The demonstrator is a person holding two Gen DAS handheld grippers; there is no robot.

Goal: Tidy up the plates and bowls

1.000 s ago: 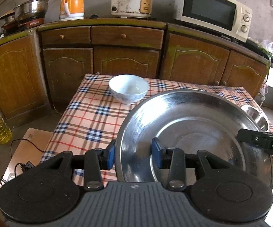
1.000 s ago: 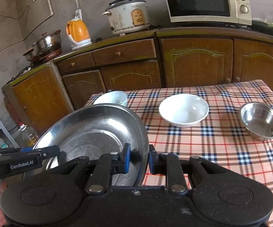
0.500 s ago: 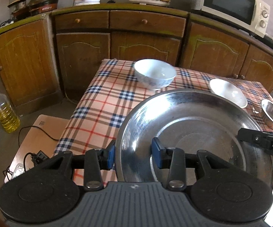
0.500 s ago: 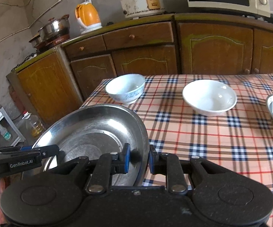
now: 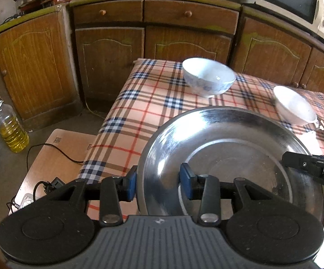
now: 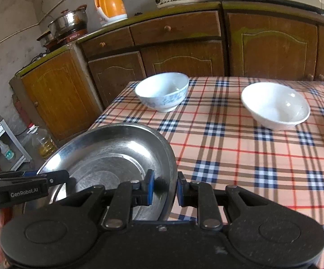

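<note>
Left wrist view: the left gripper point(image 5: 158, 185) has its blue pads set narrow, astride the near-left rim of the big steel plate point(image 5: 229, 157), one pad outside the rim, one inside the dish, gripping it. The plate spreads ahead and right of the fingers, above the checked tablecloth point(image 5: 139, 112). Across the dish, the right gripper point(image 5: 287, 158) bites the opposite rim. Beyond the fingertips sits a patterned bowl point(image 5: 207, 77); further right, a white bowl point(image 5: 294, 106).

Right wrist view: the right gripper point(image 6: 164, 188), nearly closed, pinches the plate's point(image 6: 108, 154) right rim between its pads. The plate lies left of the fingers, the left gripper point(image 6: 65, 177) clamping its far side. Ahead stand the patterned bowl point(image 6: 163, 90) and the white bowl point(image 6: 275, 105).
</note>
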